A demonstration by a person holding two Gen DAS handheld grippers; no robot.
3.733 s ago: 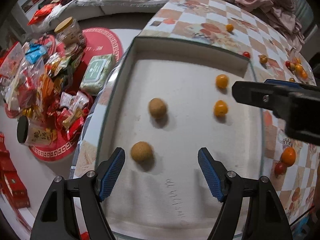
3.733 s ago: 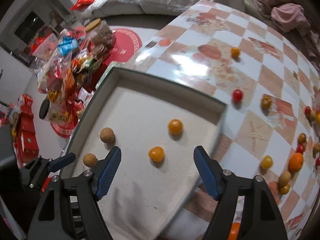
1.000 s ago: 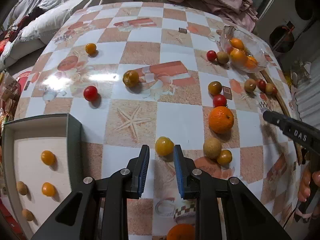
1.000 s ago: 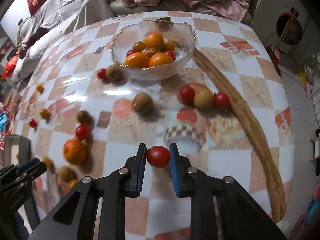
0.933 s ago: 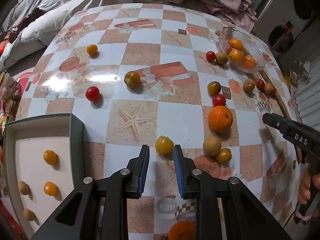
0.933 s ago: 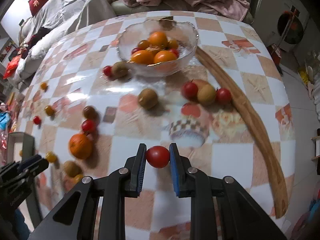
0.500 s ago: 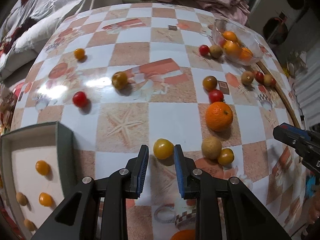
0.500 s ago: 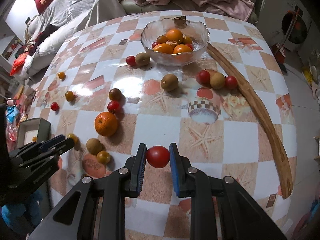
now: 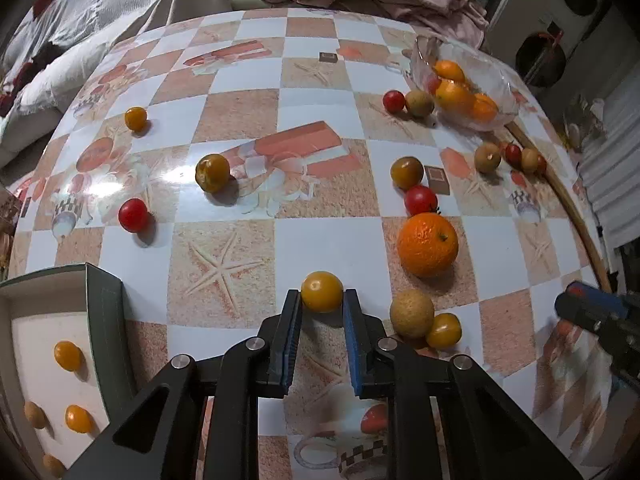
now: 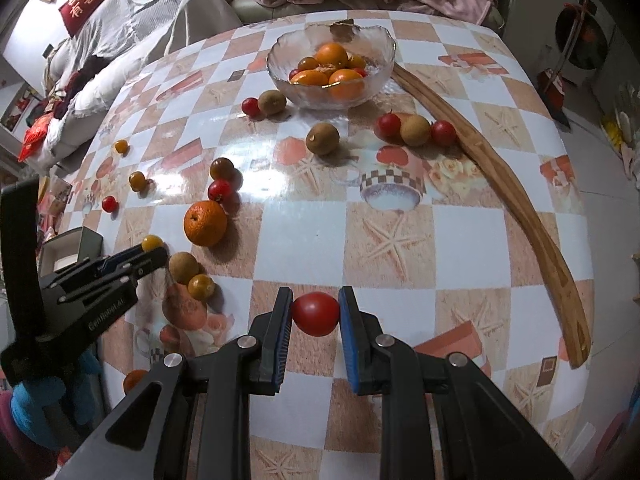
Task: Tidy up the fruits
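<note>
My left gripper (image 9: 322,300) is shut on a yellow cherry tomato (image 9: 322,291) above the checked table, beside a longan (image 9: 411,313) and a big orange (image 9: 427,245). My right gripper (image 10: 315,312) is shut on a red tomato (image 10: 315,313) held above the table's near side. A grey tray (image 9: 102,320) at lower left holds several small yellow and brown fruits. A glass bowl (image 10: 376,56) of oranges and tomatoes stands at the far side. The left gripper also shows in the right wrist view (image 10: 148,250).
Loose tomatoes and longans lie scattered over the table, such as a red one (image 9: 133,215) and a dark yellow one (image 9: 212,173). A curved wooden strip (image 10: 520,200) lies along the right edge. A sofa with clothes stands behind.
Both grippers have risen slightly and pulled back, each keeping its fruit. The right view now takes in more of the table and the left gripper.
</note>
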